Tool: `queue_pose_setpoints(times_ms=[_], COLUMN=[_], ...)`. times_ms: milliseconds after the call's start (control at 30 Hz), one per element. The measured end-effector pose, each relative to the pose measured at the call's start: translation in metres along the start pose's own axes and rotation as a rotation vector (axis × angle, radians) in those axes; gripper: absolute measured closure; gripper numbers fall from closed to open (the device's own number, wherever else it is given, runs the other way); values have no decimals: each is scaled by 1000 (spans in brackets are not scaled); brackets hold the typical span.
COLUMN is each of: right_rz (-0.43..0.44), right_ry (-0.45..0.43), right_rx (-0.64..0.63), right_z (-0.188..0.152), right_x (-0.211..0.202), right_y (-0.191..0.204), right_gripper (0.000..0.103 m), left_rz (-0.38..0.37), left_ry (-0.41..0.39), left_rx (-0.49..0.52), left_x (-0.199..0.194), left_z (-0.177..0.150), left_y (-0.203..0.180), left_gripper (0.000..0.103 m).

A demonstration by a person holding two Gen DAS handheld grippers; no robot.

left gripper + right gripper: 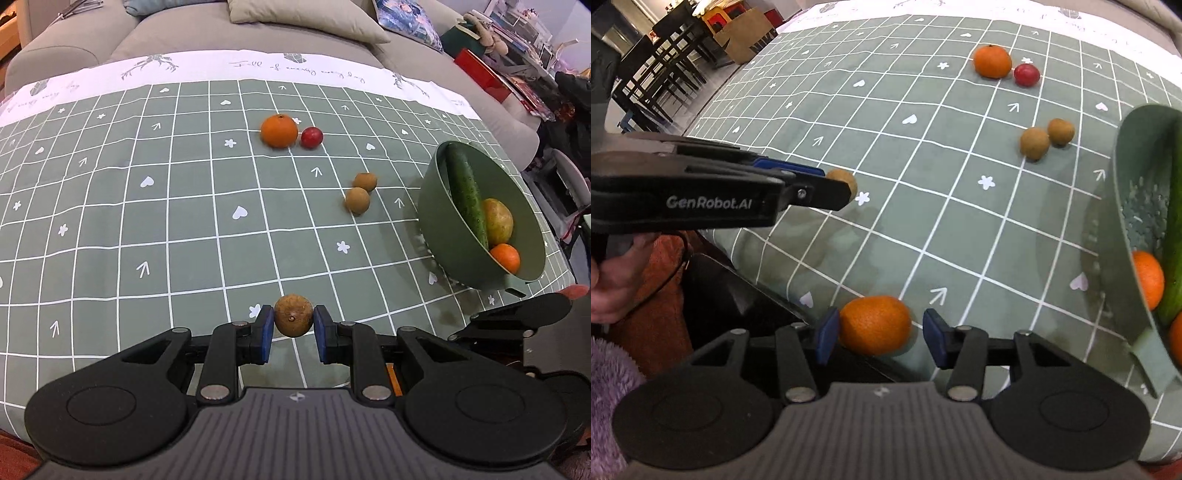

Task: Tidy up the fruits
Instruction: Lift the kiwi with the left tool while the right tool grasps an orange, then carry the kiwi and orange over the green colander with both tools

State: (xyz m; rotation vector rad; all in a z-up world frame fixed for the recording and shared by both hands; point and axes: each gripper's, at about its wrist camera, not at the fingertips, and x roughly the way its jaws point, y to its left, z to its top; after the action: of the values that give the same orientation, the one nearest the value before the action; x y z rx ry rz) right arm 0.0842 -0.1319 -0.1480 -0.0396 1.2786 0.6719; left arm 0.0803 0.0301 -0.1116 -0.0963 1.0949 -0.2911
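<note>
Nearest to the left camera, the left gripper has its blue fingers pinching a small brown round fruit, maybe a longan; both pads touch its sides, and it seems lifted a little above the cloth. Nearest to the right camera, the right gripper has its fingers spread around a mandarin at the near edge of the tabletop. The left pad is touching or almost touching the peel and the right pad stands clearly apart, so nothing is held yet.

I judge the brown fruit is light, with a thin, rather brittle shell, so a gentle pinch across its widest part is enough. The mandarin is heavier and soft, with loose, slightly slippery peel; the fingers should close on its middle, not near the top.

Beyond the left fingers, going left to right, lie another mandarin touching a small red fruit, then two more brown fruits touching each other. Far right stands the green colander bowl, tilted, with a cucumber, a yellowish fruit and a mandarin inside.

The tabletop wears a grey-green checked cloth with white hearts and arrows; it looks soft, so round fruits may roll. Behind is a grey sofa with cushions; dark dining chairs stand in the right camera's far left.
</note>
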Motion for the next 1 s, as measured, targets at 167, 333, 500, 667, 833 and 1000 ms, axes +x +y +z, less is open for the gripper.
queue_pose_setpoints(times_ms=[167,333,500,667,833,1000], right_rz=[24,23,2,-55,-105,-223], right_ry=[11,3,-61,-155,-260,-301], right_rx=[26,22,16,17,70,95], right_z=[-1,-2,-3,-3,-7,-12], right_x=[6,6,-14,-51,-98,-126], right_y=[1,3,3,-4,-27,-55], right_gripper=[60,63,64,64,64,64], left_rz=[0,5,7,-24,-99,-161], left_ry=[-7,-15,-21,-42,-75,-72], left_rx=[-8,5,22,36,65,101], left_x=[-3,-5,-8,-15,-21,-15], left_z=[-1,-1,0,11,34,58], left_y=[1,-2,-9,-23,-48,-80], left_gripper=[78,78,78,78,78,78])
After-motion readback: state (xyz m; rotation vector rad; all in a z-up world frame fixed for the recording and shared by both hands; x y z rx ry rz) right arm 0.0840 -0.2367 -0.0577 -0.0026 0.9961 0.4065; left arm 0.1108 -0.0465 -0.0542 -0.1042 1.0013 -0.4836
